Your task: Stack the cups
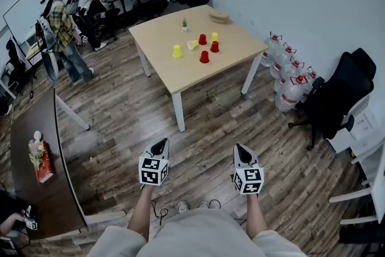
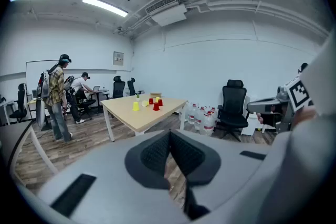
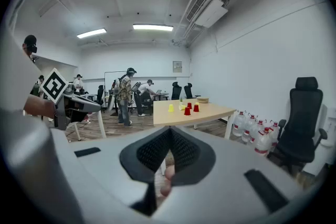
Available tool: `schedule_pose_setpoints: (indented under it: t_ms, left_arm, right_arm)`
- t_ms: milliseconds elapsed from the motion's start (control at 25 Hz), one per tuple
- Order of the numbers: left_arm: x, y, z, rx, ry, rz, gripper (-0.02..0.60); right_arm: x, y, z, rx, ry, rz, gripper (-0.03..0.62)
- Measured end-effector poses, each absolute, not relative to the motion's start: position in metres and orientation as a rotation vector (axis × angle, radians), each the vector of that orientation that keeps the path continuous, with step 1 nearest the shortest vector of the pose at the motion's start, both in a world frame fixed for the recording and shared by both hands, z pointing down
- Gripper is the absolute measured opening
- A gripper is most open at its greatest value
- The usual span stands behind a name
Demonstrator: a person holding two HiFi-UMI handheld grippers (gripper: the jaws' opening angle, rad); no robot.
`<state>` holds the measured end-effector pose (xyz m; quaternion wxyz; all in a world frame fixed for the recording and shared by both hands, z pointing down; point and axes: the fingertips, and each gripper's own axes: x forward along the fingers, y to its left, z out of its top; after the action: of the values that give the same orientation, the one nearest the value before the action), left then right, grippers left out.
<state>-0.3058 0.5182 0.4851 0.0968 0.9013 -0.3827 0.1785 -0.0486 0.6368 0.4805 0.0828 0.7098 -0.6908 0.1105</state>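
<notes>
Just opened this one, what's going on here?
A person stands well short of the table, holding the left gripper and right gripper out front, both shut and empty. Three red cups and three yellow cups sit separately on it, one yellow lying on its side. Nothing is stacked yet.

Light wood table (image 1: 180,72) mid-room, small potted plant (image 1: 184,23) on its far side. Water jugs (image 1: 289,72) clustered at right wall, black office chair (image 1: 337,93) just beside them. Standing person (image 1: 63,33) far left, dark table (image 1: 30,129) near left.
</notes>
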Motion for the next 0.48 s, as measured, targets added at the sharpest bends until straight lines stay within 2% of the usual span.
schedule_pose_setpoints:
  t_ms: [480]
  left_arm:
    - [-0.3073, 0.5233, 0.4848, 2.667, -1.143, 0.531, 0.011]
  right_arm:
    - [-0.0480, 0.6415, 0.4821, 2.119, -2.065, 0.339, 0.003]
